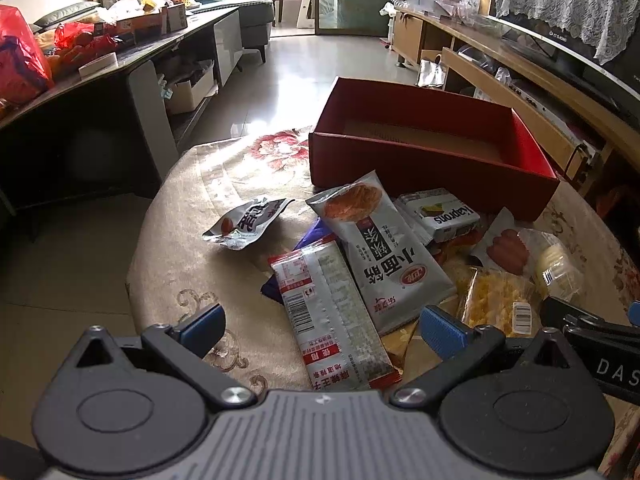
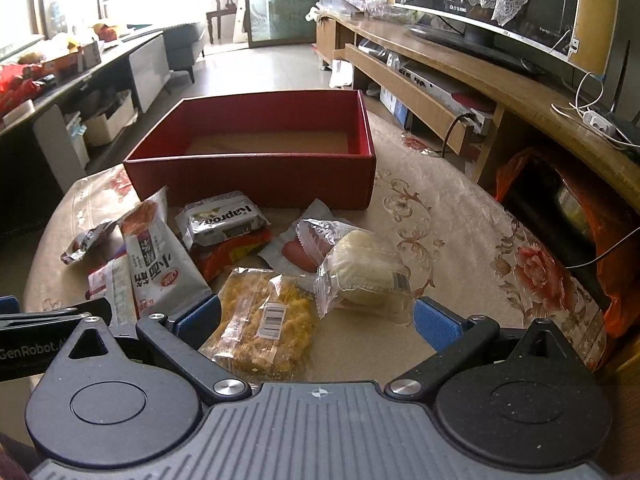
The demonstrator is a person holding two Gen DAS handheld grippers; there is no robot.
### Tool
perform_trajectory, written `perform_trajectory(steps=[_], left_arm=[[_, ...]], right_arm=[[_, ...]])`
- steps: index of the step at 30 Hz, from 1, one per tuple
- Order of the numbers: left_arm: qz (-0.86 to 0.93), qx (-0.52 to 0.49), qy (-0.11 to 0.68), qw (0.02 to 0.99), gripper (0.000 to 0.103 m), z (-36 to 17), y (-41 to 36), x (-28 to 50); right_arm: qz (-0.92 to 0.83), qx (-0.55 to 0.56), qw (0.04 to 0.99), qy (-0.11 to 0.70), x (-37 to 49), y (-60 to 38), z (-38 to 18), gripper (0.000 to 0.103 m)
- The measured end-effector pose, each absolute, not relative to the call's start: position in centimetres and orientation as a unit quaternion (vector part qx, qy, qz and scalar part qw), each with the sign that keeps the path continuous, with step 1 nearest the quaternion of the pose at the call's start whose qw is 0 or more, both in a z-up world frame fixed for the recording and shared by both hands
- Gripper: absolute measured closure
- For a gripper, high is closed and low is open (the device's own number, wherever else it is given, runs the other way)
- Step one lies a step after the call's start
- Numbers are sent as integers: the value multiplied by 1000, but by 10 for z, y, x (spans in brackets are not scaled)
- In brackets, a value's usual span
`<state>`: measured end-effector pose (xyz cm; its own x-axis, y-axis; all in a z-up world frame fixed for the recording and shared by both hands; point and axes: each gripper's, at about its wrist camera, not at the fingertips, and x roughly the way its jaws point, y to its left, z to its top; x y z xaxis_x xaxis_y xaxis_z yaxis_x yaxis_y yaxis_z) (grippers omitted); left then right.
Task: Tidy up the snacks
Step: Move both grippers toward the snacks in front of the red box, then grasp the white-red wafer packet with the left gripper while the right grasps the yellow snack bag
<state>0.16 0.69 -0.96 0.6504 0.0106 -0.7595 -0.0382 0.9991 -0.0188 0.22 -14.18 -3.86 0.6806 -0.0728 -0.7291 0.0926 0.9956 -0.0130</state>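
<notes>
An empty red box (image 1: 420, 160) (image 2: 256, 172) stands at the far side of a round table. In front of it lies a pile of snack packets: a grey noodle-snack packet (image 1: 380, 248) (image 2: 156, 256), a red-and-white strip packet (image 1: 332, 312), a Kaprons wafer pack (image 1: 444, 214) (image 2: 222, 220), a yellow crispy bar (image 1: 496, 304) (image 2: 264, 320), a sausage packet (image 1: 508, 250) (image 2: 296, 254), a pale cake in clear wrap (image 2: 364, 268) and a small grey packet (image 1: 250, 222) (image 2: 86, 240). My left gripper (image 1: 322, 326) is open above the strip packet. My right gripper (image 2: 316, 316) is open around the yellow bar's near end.
The table wears a beige floral cloth (image 1: 224, 184) (image 2: 460, 240). A dark cluttered sideboard (image 1: 100, 64) stands to the left, a wooden TV bench (image 2: 460, 72) with a television to the right. An orange bag (image 2: 616, 248) sits by the table's right edge. Tiled floor lies beyond.
</notes>
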Motion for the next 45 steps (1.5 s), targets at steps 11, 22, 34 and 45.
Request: perform_trajectory(steps=[11, 22, 34, 45], left_arm=[[16, -26, 436, 899, 0, -17, 11, 5], [20, -22, 441, 897, 0, -22, 8, 7], [27, -26, 452, 891, 0, -28, 10, 11], [35, -37, 470, 881, 2, -34, 20, 16]], right_arm=[[-39, 13, 911, 410, 6, -139, -43, 0], [-38, 15, 908, 416, 10, -138, -45, 0], [-35, 11, 904, 427, 14, -134, -50, 0], [-25, 32, 891, 452, 26, -132, -61, 3]])
